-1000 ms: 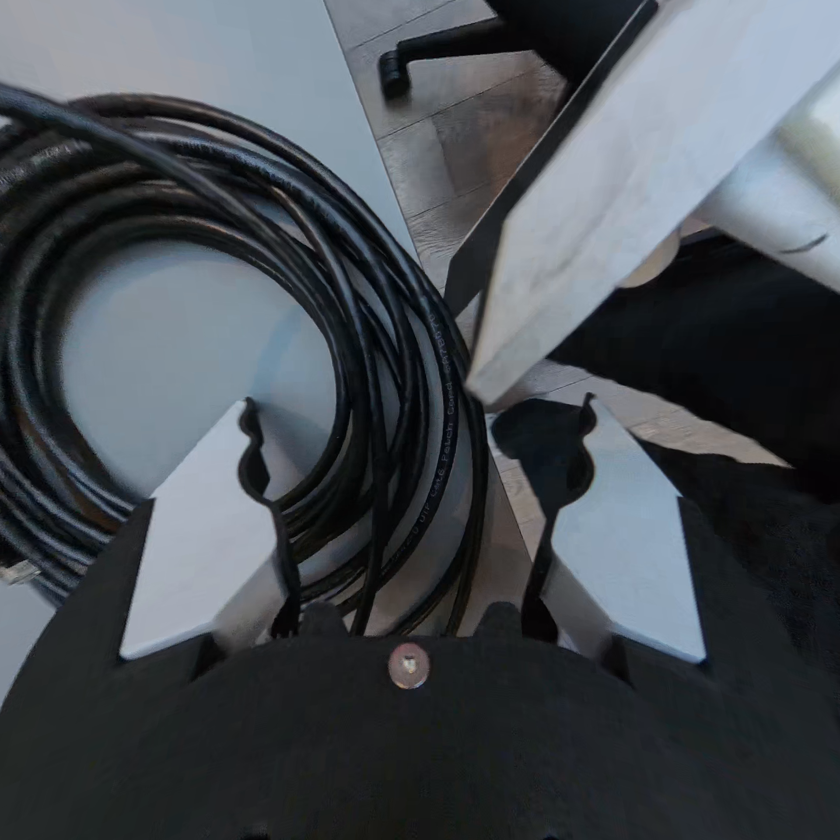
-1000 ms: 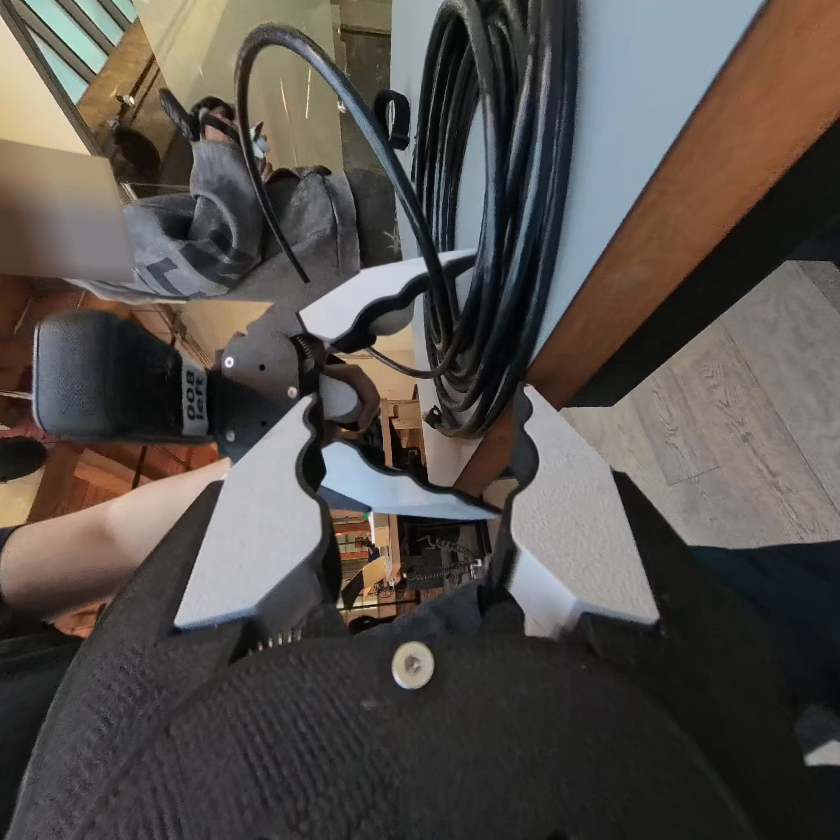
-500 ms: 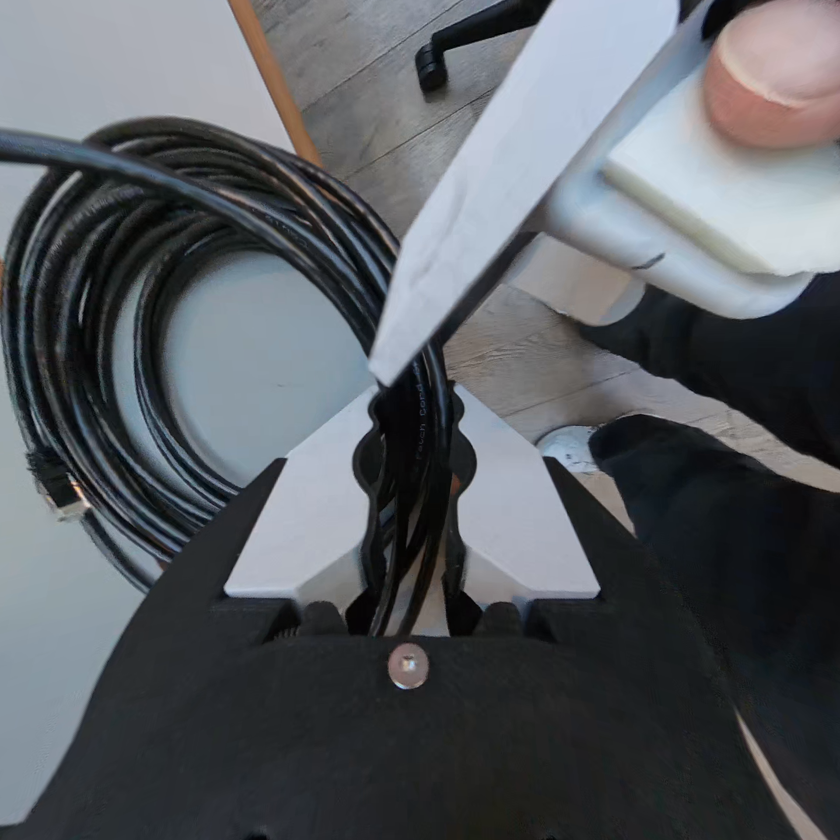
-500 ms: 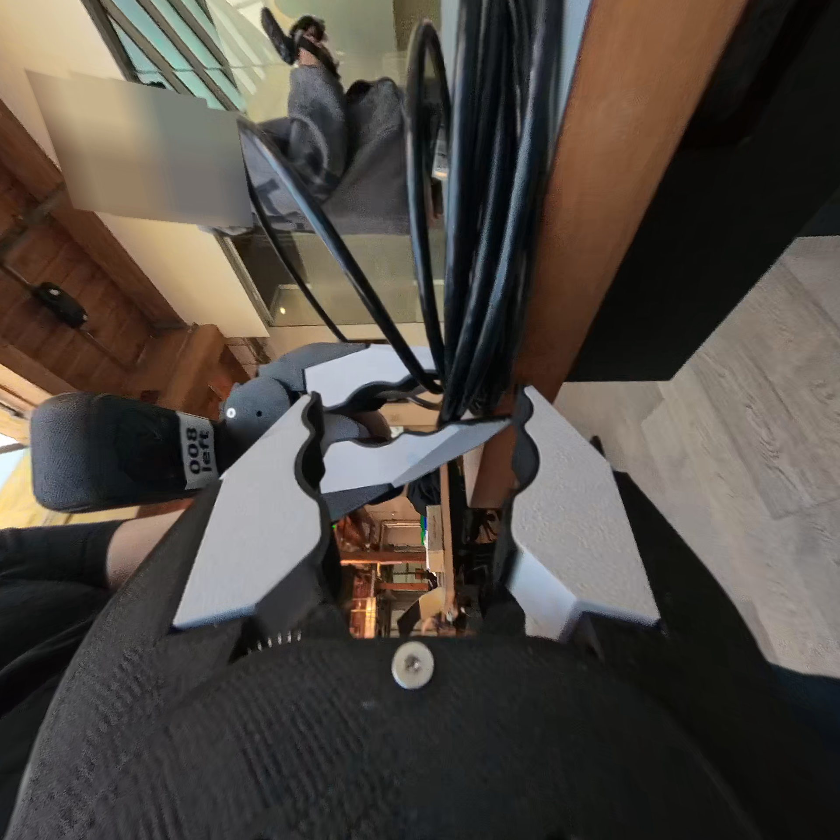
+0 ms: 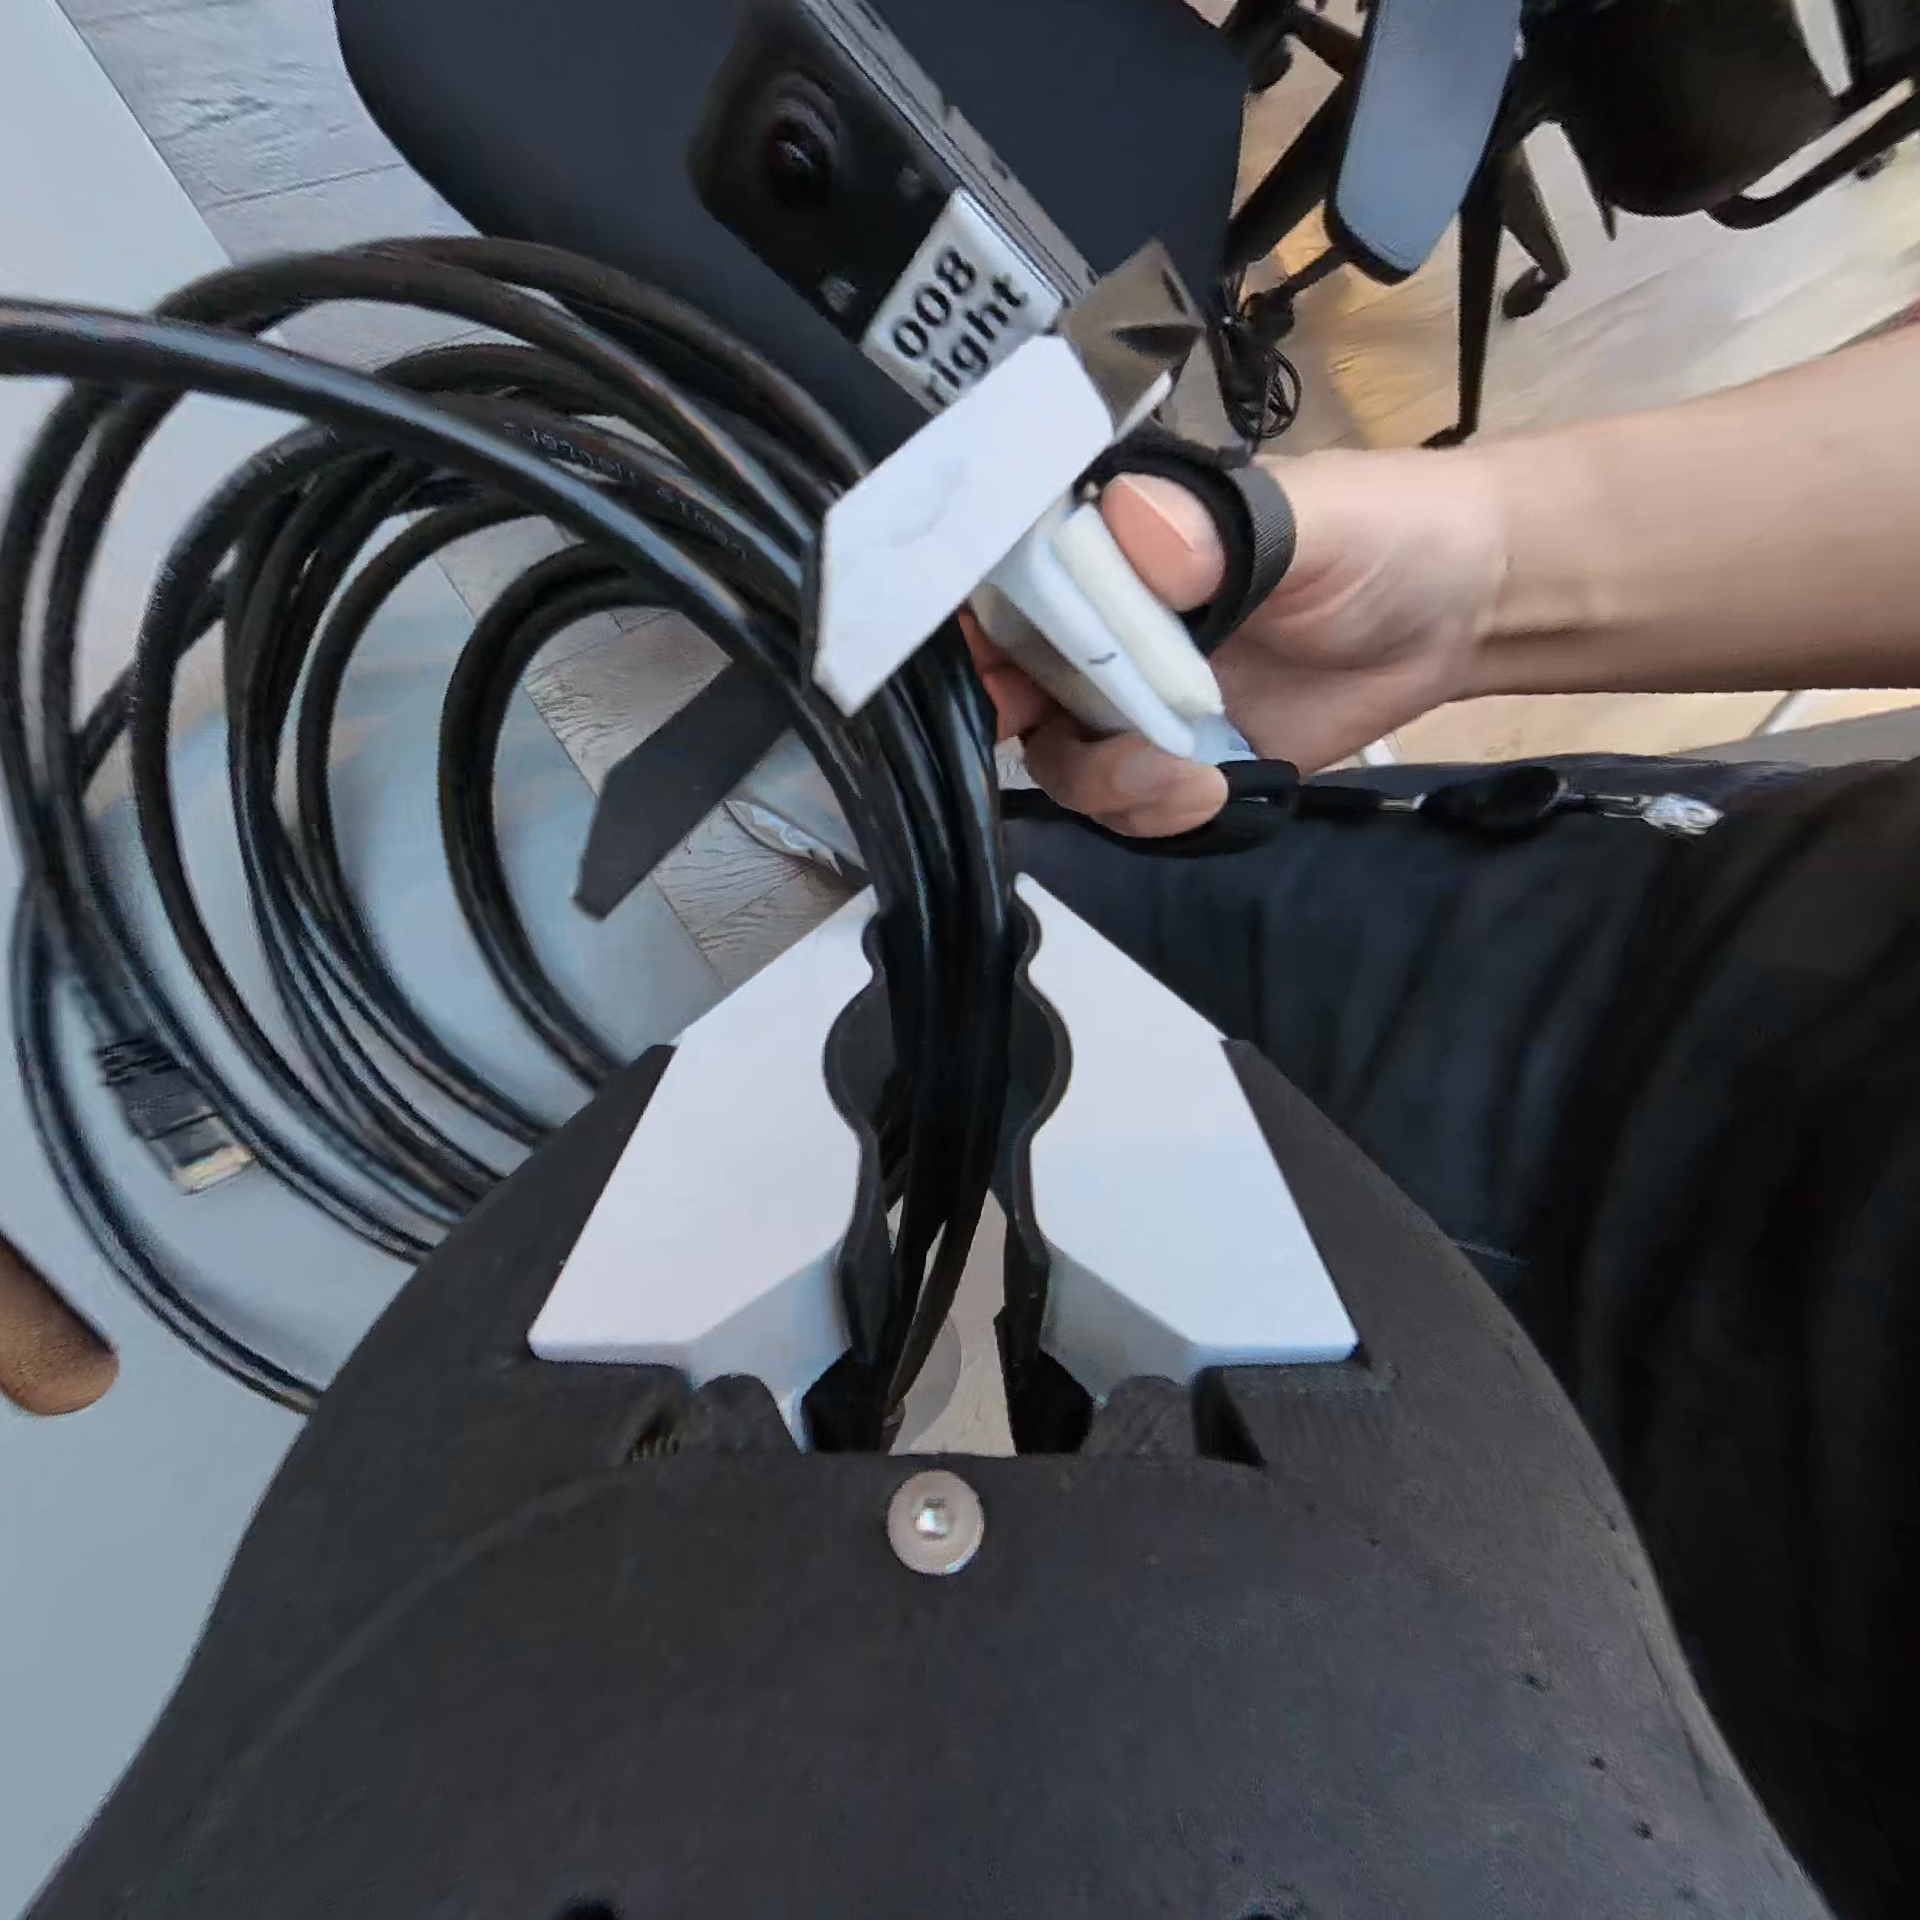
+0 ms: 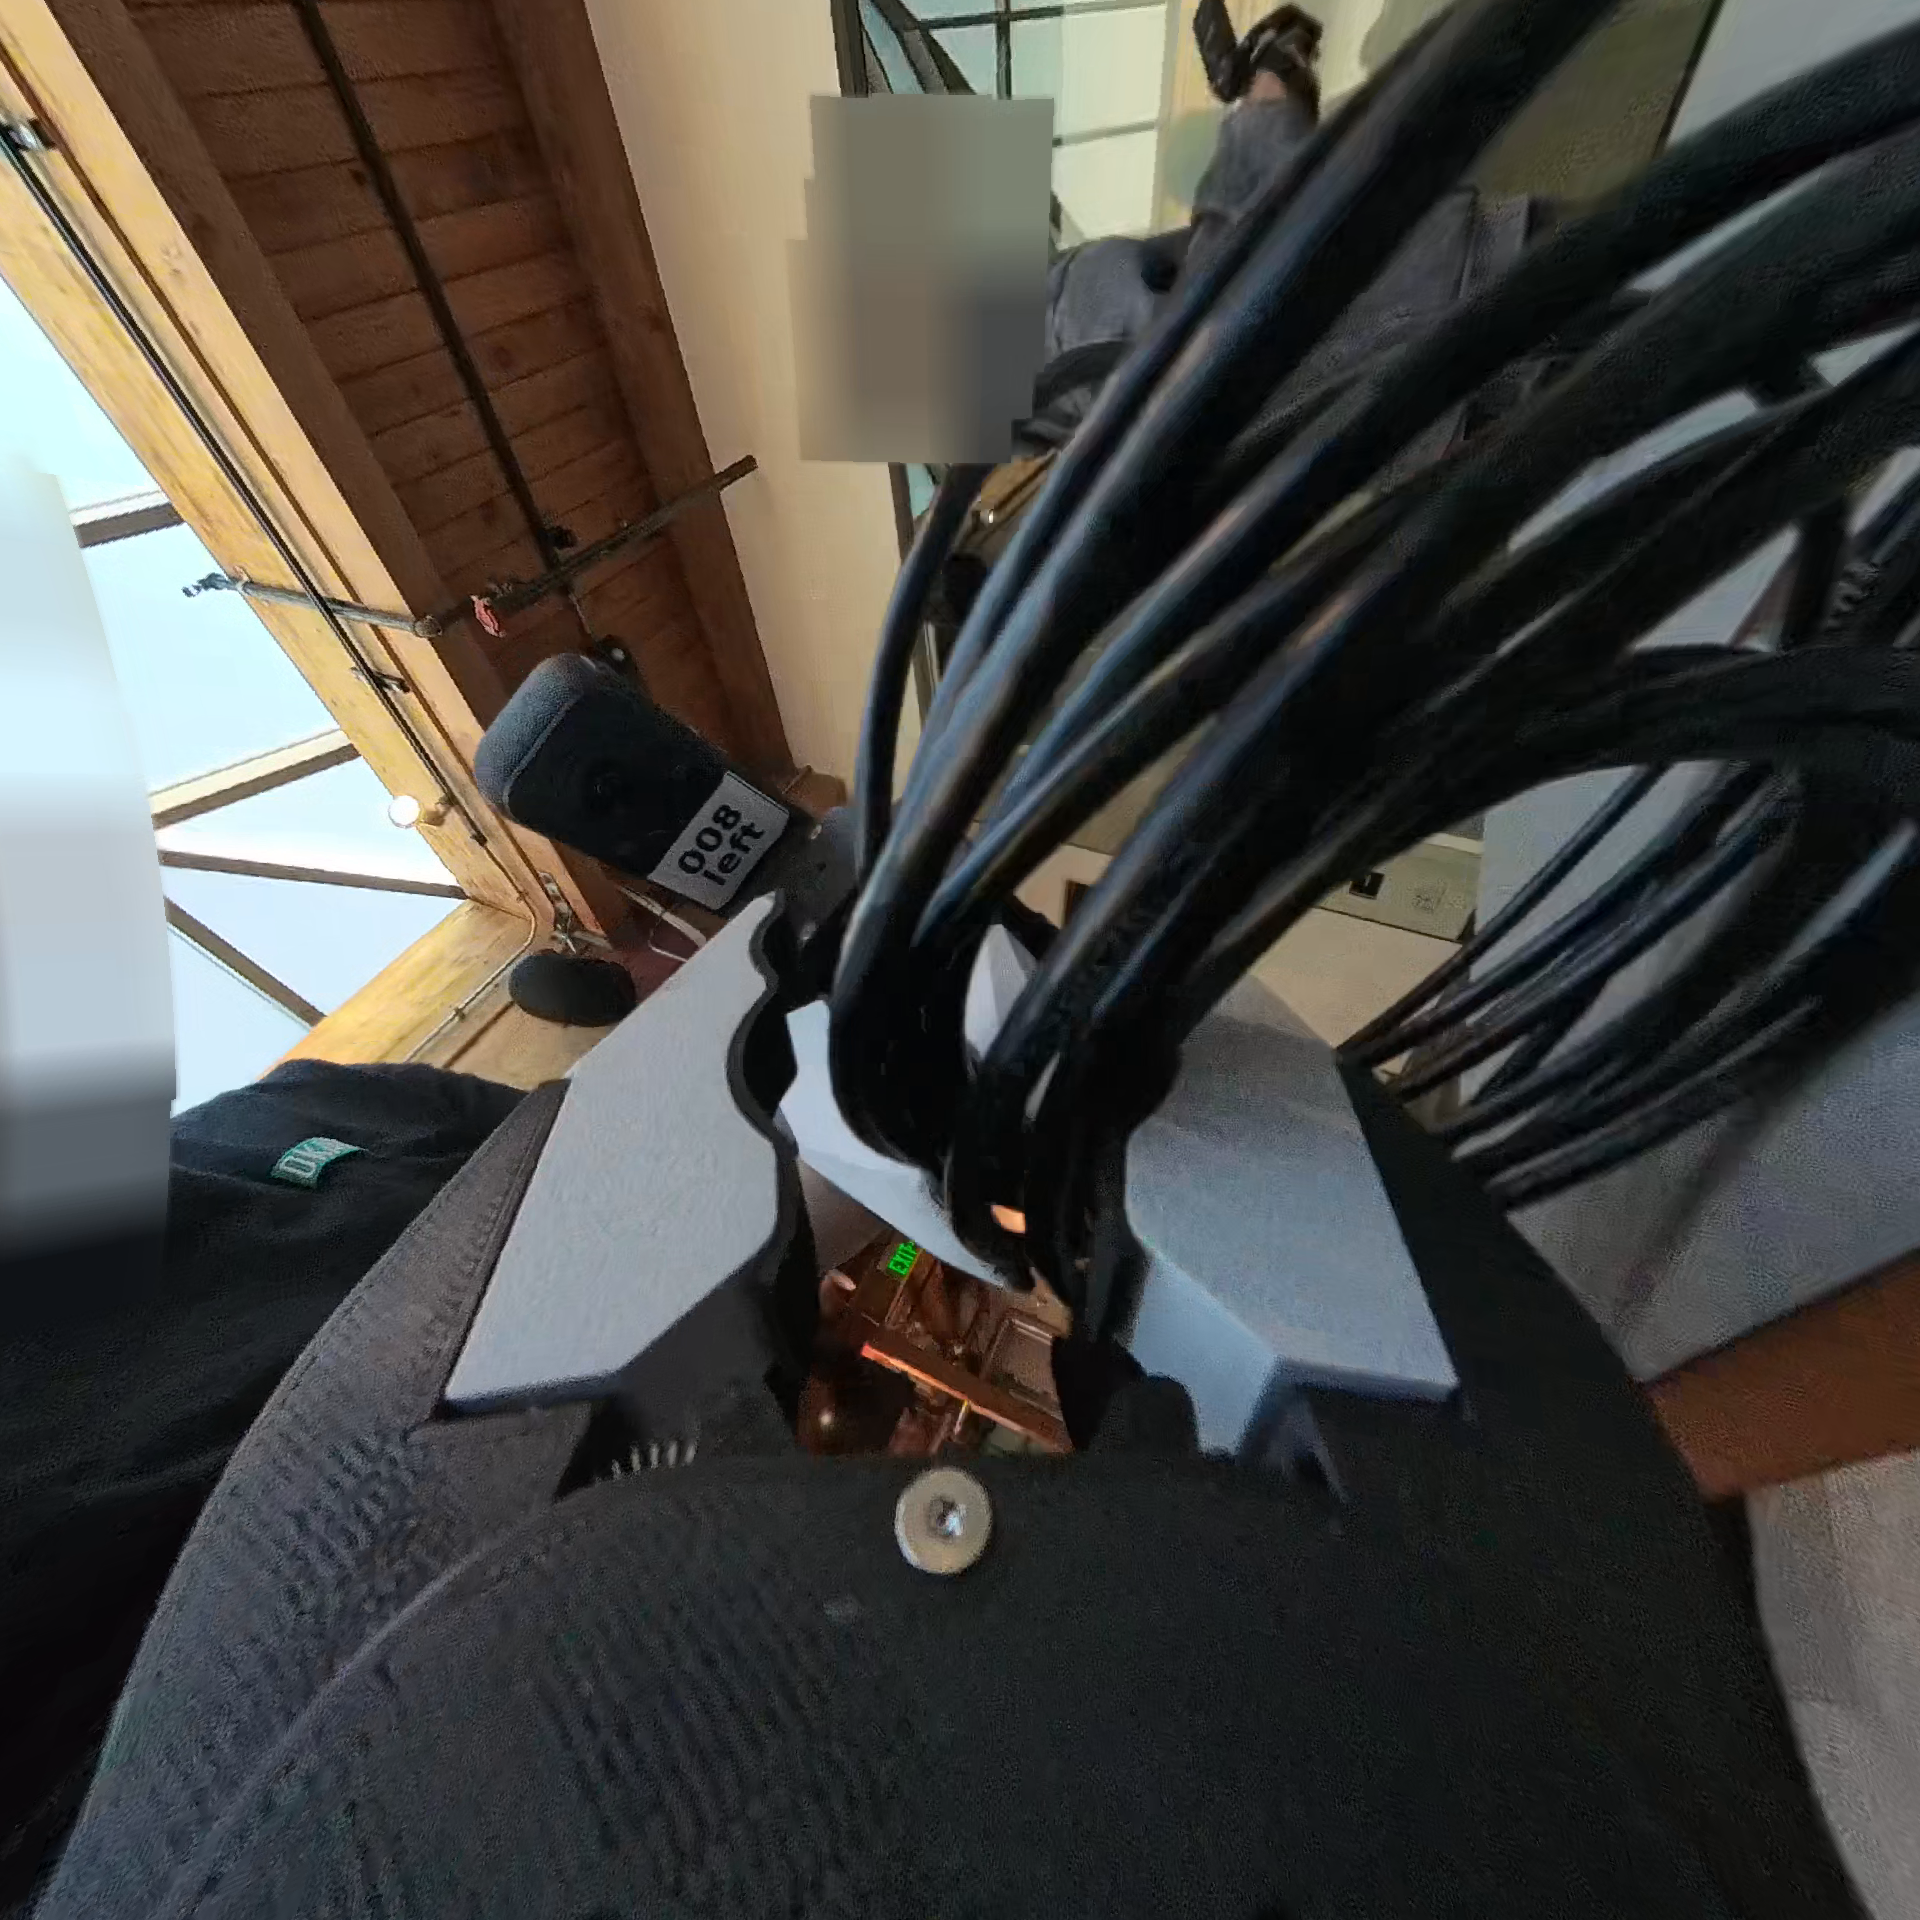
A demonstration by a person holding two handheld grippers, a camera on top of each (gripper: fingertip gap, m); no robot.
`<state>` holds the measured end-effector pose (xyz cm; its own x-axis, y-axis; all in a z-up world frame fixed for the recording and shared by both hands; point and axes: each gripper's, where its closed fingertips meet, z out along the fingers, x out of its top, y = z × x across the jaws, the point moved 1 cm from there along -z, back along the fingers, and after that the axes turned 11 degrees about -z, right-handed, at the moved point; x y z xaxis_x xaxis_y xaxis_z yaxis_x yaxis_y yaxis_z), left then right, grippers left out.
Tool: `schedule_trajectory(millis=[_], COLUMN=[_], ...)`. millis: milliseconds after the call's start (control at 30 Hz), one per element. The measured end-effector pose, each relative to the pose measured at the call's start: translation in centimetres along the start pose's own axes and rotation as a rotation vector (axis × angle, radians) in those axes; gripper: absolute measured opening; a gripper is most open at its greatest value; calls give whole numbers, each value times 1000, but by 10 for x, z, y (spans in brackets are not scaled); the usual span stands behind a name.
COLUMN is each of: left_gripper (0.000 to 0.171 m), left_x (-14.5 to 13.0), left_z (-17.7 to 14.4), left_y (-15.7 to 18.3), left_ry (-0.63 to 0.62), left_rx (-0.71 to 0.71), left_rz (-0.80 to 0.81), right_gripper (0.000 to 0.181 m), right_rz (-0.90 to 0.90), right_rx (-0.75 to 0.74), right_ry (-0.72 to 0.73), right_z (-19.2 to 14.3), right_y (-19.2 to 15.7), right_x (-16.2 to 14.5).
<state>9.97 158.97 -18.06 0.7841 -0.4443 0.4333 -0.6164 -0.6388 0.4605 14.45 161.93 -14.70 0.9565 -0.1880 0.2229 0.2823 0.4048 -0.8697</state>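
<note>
A coil of black cable (image 5: 582,468) lies partly on the white table (image 5: 83,1662), with a plug end (image 5: 177,1132) at the left. My left gripper (image 5: 945,925) is shut on several strands of the coil and lifts that side up. My right gripper (image 6: 945,1039) is open. Its fingers (image 6: 623,1174) straddle the same bundle (image 6: 1247,520) just beyond the left gripper's tips, and the strands run close to its right finger. In the left wrist view the right gripper's white finger (image 5: 956,530) sits over the strands, held by a hand (image 5: 1351,603).
The table's wooden edge (image 6: 1766,1403) is at the right of the right wrist view. Grey plank floor (image 5: 727,904) lies below the lifted coil. Office chairs (image 5: 1662,104) stand behind. The holder's dark trousers (image 5: 1558,1039) fill the right side. Some 7 cm of space lies between my two pairs of fingers.
My left gripper shut on the strands and raised that side of the coil. My right gripper moved in around the bundle, and its fingers stand a little closer together.
</note>
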Motion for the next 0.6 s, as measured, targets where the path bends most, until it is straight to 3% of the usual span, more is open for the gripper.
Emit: schedule_trajectory(millis=[167,267,333,500,600], left_gripper=[15,16,17,21,28], left_x=[13,29,42,67,86], left_z=[-48,-86,-112,-151,-173], left_y=[-8,-6,-2,-11,-20], left_ry=[-10,23,65,153,278], left_rx=[-57,-172,-247,-272,-297], left_rz=[-15,-69,-78,-83,-140], right_gripper=[32,32,37,10,8], right_rz=[1,-18,-8,20,48], right_rx=[-39,-24,12,-45,-18], right_ry=[-176,-268,-322,-505,-546], right_z=[55,94,123,164,177], right_y=[-17,-40,-58,-73,-79], right_x=[15,26,33,50,69])
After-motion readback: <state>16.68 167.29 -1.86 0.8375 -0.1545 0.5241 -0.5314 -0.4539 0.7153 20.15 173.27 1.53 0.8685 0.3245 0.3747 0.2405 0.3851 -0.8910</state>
